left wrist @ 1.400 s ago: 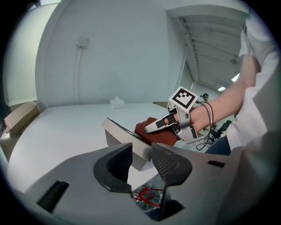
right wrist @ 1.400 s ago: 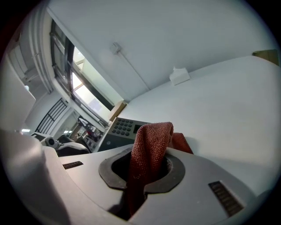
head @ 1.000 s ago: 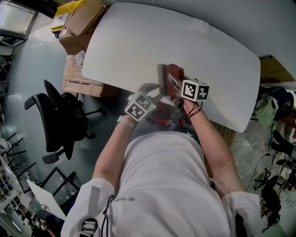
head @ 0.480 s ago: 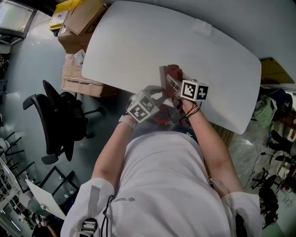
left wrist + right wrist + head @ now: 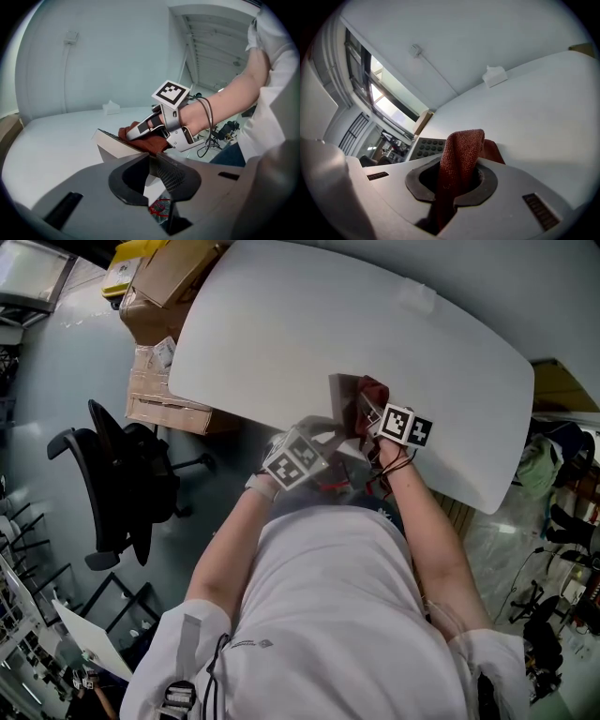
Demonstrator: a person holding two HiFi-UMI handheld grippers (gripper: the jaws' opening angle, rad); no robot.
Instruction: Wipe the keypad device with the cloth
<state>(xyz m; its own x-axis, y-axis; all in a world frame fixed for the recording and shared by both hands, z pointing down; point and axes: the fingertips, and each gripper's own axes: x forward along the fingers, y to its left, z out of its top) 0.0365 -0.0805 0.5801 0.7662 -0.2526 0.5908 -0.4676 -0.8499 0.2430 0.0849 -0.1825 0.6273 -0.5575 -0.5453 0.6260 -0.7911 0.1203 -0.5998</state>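
The left claw [image 5: 151, 159] has just been closing narrow onto the near corner of the one keypad device [image 5: 115, 146], which sits between its jaws, I'd guess to steady it. The right claw [image 5: 458, 174] is clamped on the single red cloth [image 5: 461, 143], which bunches just ahead of its tips on that device, seemingly for wiping. That makes two claws at work.

White oval tabletop [image 5: 543, 117] lies open beyond the right gripper [image 5: 457, 185]; a grey keypad device [image 5: 429, 147] stands just left.
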